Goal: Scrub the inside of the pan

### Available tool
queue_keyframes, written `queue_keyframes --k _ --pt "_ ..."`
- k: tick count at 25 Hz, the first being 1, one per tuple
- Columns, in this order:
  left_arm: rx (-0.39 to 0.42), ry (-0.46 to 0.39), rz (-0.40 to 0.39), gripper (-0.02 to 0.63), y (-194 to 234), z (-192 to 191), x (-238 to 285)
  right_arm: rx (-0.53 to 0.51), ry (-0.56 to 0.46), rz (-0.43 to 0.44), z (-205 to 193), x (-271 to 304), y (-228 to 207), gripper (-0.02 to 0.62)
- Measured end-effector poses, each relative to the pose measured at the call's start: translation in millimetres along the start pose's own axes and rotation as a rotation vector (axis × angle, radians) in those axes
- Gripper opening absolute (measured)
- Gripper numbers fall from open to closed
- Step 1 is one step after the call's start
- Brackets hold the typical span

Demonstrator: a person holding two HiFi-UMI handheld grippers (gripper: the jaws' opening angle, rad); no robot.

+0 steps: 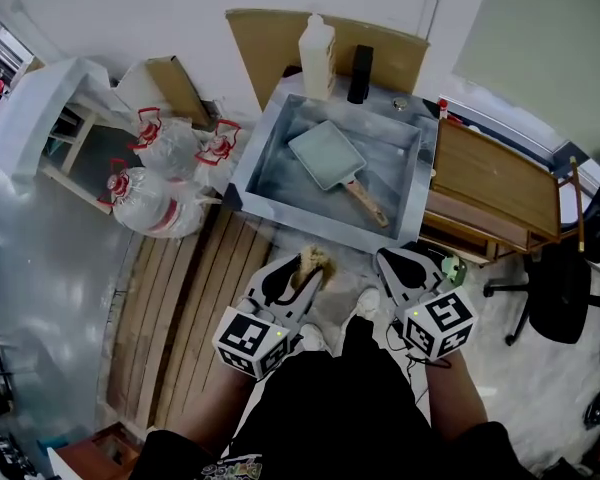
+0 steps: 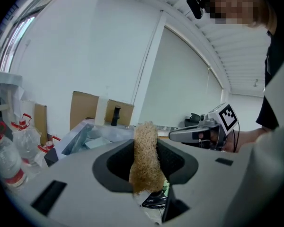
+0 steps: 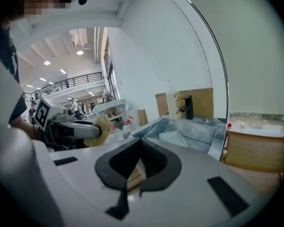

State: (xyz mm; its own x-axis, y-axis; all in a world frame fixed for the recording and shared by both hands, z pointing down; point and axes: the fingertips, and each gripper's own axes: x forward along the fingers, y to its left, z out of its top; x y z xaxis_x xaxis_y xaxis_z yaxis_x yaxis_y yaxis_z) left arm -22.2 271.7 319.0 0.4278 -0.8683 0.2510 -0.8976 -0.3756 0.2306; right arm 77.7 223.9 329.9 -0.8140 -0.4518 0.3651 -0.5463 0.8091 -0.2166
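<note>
The metal sink (image 1: pixel 280 173) sits ahead of me, a deep square basin with straight walls. The pan (image 1: pixel 325 153) lies flat on its floor, toward the far right. It is a square, pale grey-green pan with low sides, its inside facing up. Its wooden handle (image 1: pixel 365 201) points toward the near right wall of the sink.

There is bare sink floor to the left of the pan and on its near side. On the far rim stand a white bottle (image 1: pixel 317 56) and a black tap (image 1: pixel 360 73), just beyond the pan. Clear water jugs (image 1: pixel 160 178) crowd the sink's left side, and a wooden table (image 1: pixel 495 183) butts against its right edge. Wooden floor slats (image 1: pixel 180 308) run under me on the near left.

Both my grippers hang short of the sink's near wall, apart from the pan. My left gripper (image 1: pixel 305 268) is clamped on a tan, fibrous scrubber (image 2: pixel 145 150) that stands upright between its jaws. My right gripper (image 3: pixel 138 162) has its jaws pressed together with nothing between them.
</note>
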Motion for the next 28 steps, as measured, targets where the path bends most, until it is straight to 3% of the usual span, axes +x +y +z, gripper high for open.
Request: queue_keyframes --k 9,28 --pt "0.021 -0.013 -0.042 0.143 -8.9 -0.4 -22.7 -0.002 -0.030 -0.058 -4.3 -21.2 22.8 0.009" --pt "0.045 -0.010 -0.071 0.143 -25.3 -7.2 -40.3 0.000 -0.039 -0.082 -13.0 -40.9 38.4 0.009"
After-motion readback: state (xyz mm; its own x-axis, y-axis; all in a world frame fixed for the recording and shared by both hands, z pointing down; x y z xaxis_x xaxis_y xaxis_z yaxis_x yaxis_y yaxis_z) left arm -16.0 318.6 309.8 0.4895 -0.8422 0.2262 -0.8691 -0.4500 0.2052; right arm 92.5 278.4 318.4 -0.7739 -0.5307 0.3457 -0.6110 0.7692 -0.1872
